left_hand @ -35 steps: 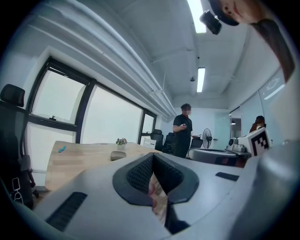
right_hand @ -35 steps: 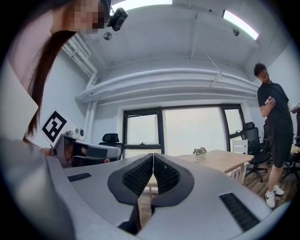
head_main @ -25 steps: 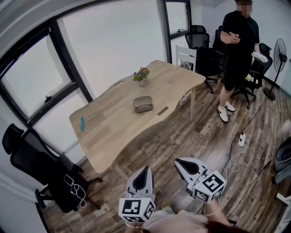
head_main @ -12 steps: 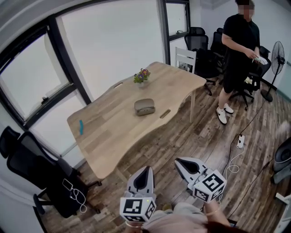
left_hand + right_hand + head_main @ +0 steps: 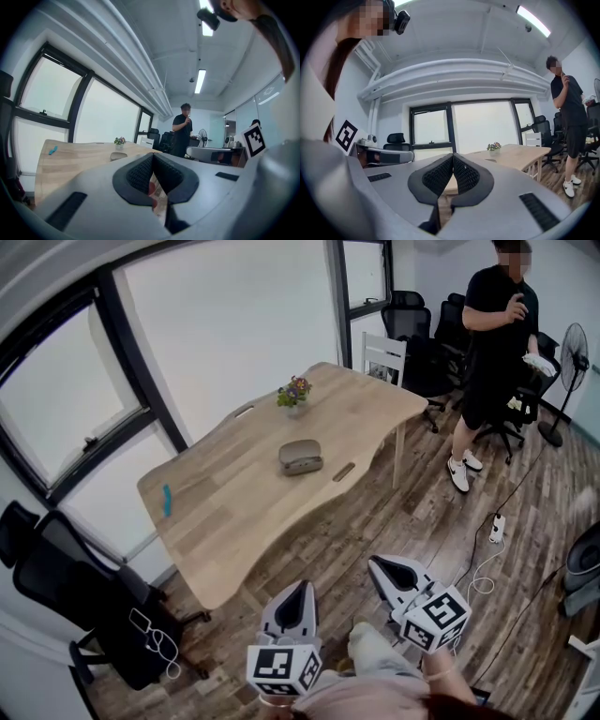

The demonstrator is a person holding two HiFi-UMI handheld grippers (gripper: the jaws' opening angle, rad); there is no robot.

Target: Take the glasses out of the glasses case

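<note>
Standing well back from the table [image 5: 225,502], the person holds the left gripper [image 5: 300,592] and right gripper [image 5: 382,568] with jaws pressed together, both empty. The glasses case [image 5: 300,457] lies mid-table. Current step, as judged: approach. Next: close in, part the jaws.

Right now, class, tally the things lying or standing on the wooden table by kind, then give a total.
Glasses case: 1
Small pot of flowers: 1
Small blue item: 1
Total: 3
</note>
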